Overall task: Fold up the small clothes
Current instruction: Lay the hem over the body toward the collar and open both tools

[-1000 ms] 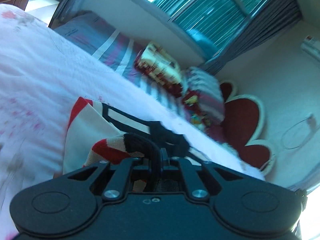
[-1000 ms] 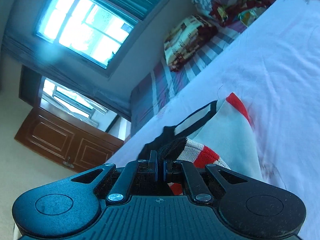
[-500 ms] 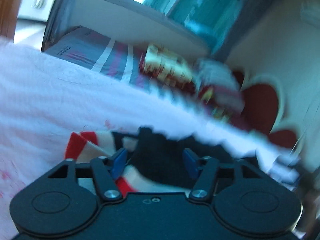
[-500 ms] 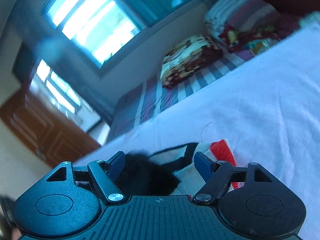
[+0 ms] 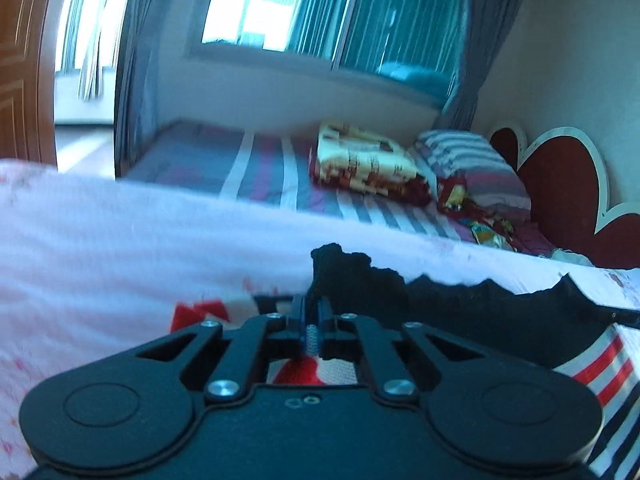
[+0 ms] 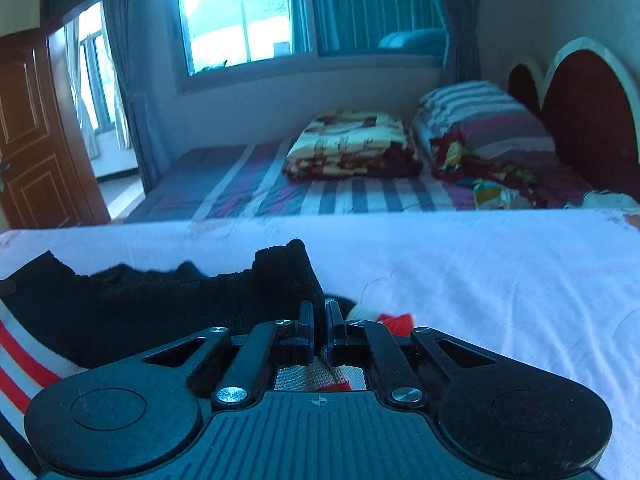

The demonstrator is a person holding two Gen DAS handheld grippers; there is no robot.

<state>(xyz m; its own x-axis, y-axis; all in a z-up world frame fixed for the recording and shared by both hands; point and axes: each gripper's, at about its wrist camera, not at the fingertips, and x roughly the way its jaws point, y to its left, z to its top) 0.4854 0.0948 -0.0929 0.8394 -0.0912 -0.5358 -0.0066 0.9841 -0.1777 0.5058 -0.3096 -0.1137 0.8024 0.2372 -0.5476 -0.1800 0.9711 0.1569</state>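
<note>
A small knitted sweater [image 5: 440, 300] with a black band and red, white and black stripes lies on the white sheet [image 5: 120, 248]. My left gripper [image 5: 313, 312] is shut on the left corner of its black hem. My right gripper [image 6: 318, 320] is shut on the right corner of the same black hem [image 6: 160, 300]. The hem is stretched between both grippers and raised a little above the sheet [image 6: 500, 280]. Striped parts show at the outer edges of both views.
Beyond the white sheet lies a striped bedspread [image 6: 320, 196] with a folded patterned blanket [image 6: 356, 144] and a striped pillow [image 6: 480, 120]. A red heart-shaped headboard [image 5: 568, 200] stands at the right. A wooden door [image 6: 36, 132] is at the left.
Both grippers opened half a second ago and have now shut again on the black hem. Both views have levelled out and the hem is now spread between the grippers.
</note>
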